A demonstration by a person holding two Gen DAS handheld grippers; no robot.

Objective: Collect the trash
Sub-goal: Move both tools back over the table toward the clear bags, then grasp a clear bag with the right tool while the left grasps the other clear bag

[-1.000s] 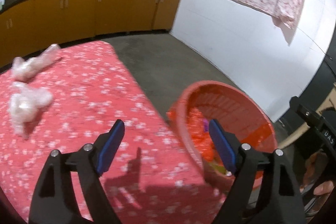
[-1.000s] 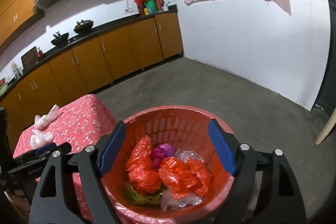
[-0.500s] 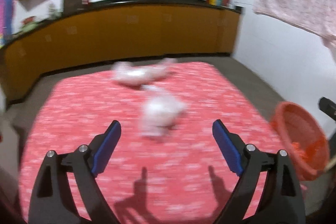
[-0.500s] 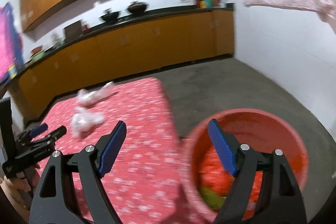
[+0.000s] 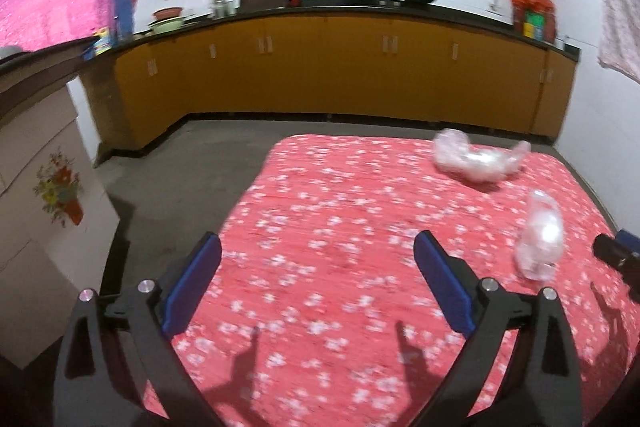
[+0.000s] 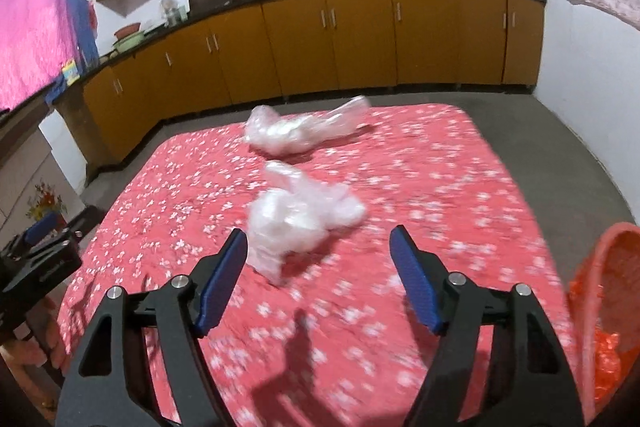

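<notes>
Two crumpled clear plastic bags lie on a table with a red flowered cloth [image 6: 420,187]. The nearer bag [image 6: 298,217] lies just ahead of my right gripper [image 6: 320,259], which is open and empty above the cloth. The farther bag [image 6: 304,127] lies near the table's far edge. In the left wrist view the nearer bag [image 5: 540,239] is right of my left gripper [image 5: 318,275], which is open and empty; the farther bag [image 5: 478,159] is at the back right. The orange trash basket [image 6: 600,307] stands at the table's right edge.
Orange kitchen cabinets [image 5: 320,75] with a dark counter run along the far wall. Grey floor [image 5: 180,163] surrounds the table. A white box with a flower print [image 5: 48,195] stands left. Pink cloth [image 6: 36,39] hangs at upper left. The left gripper shows in the right wrist view [image 6: 40,251].
Both grippers swung left, away from the basket toward the table. The basket left the left view and slid to the right edge of the right view. Both bags are now nearer.
</notes>
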